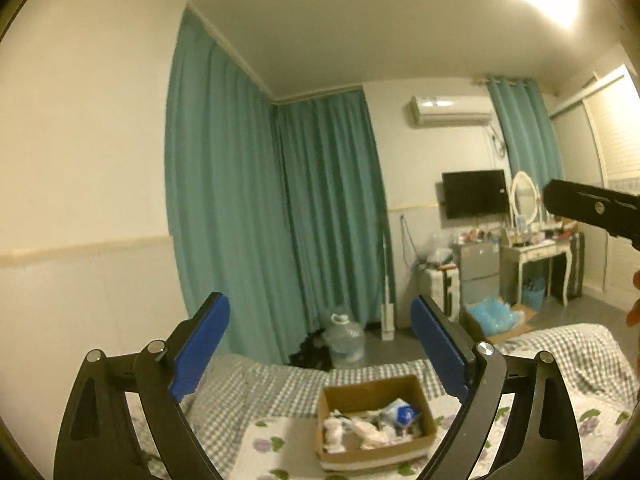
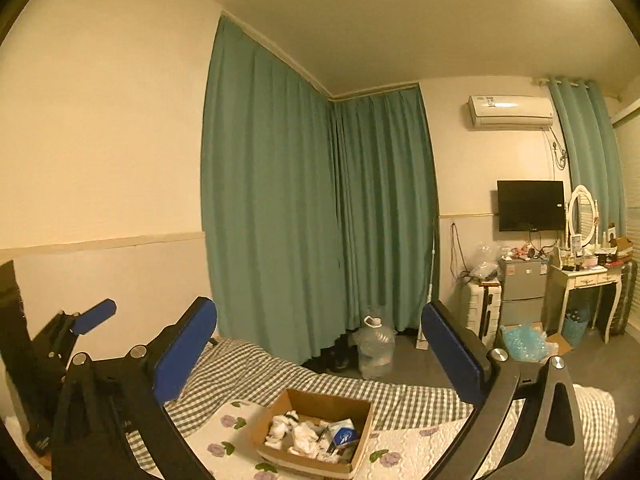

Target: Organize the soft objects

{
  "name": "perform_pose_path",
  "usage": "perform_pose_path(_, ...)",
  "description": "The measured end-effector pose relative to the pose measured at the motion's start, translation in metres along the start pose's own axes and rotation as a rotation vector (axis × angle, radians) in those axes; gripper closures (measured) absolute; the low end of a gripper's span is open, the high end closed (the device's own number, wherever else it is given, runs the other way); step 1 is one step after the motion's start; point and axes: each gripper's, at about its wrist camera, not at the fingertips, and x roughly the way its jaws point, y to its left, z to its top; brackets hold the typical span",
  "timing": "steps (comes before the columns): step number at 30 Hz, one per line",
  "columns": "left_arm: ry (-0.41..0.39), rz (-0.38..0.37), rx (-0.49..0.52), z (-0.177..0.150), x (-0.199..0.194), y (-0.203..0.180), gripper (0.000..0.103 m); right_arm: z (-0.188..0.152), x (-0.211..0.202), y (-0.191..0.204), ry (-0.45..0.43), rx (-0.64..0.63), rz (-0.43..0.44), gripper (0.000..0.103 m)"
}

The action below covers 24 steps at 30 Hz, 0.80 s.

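Observation:
A cardboard box (image 1: 416, 446) sits on the bed and holds white soft items (image 1: 368, 430) and a blue-and-white pack (image 1: 402, 414). My left gripper (image 1: 320, 344) is open and empty, raised well above and behind the box. In the right wrist view the same box (image 2: 276, 412) holds the white soft items (image 2: 300, 434). My right gripper (image 2: 320, 352) is open and empty, also held high over the bed. The left gripper (image 2: 86, 322) shows at the left edge of the right wrist view. The right gripper's black body (image 1: 592, 208) shows at the right edge of the left wrist view.
The bed has a grey checked sheet (image 1: 280, 384) and a white flowered quilt (image 2: 400, 452). Teal curtains (image 2: 300, 220) hang behind. A clear water jug (image 2: 374, 348) stands on the floor. A dressing table (image 2: 588, 280), a small fridge (image 2: 522, 288), a suitcase (image 2: 482, 312) and a floor box of blue bags (image 2: 524, 342) stand at right.

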Motion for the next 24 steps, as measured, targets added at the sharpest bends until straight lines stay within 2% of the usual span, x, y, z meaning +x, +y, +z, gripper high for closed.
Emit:
perform_pose_path(4, 0.02, 0.044, -0.017, -0.034, 0.006, -0.003, 0.01, -0.049, 0.007, -0.005, 0.051, -0.004, 0.005, 0.0)
perform_pose_path(8, 0.072, 0.034, -0.063, -0.072, 0.015, -0.004, 0.01, -0.111, 0.031, -0.006, 0.102, -0.007, -0.016, 0.0)
perform_pose_path(15, 0.177, 0.032, -0.027, -0.143, 0.036, -0.016, 0.01, -0.21, 0.073, -0.012, 0.205, 0.005, -0.056, 0.0)
perform_pose_path(19, 0.246, 0.034, -0.043, -0.165, 0.047, -0.013, 0.01, -0.237, 0.089, -0.021, 0.265, 0.016, -0.07, 0.0)
perform_pose_path(24, 0.273, 0.03, -0.034, -0.173, 0.046, -0.016, 0.01, -0.243, 0.097, -0.027, 0.285, 0.034, -0.08, 0.0)
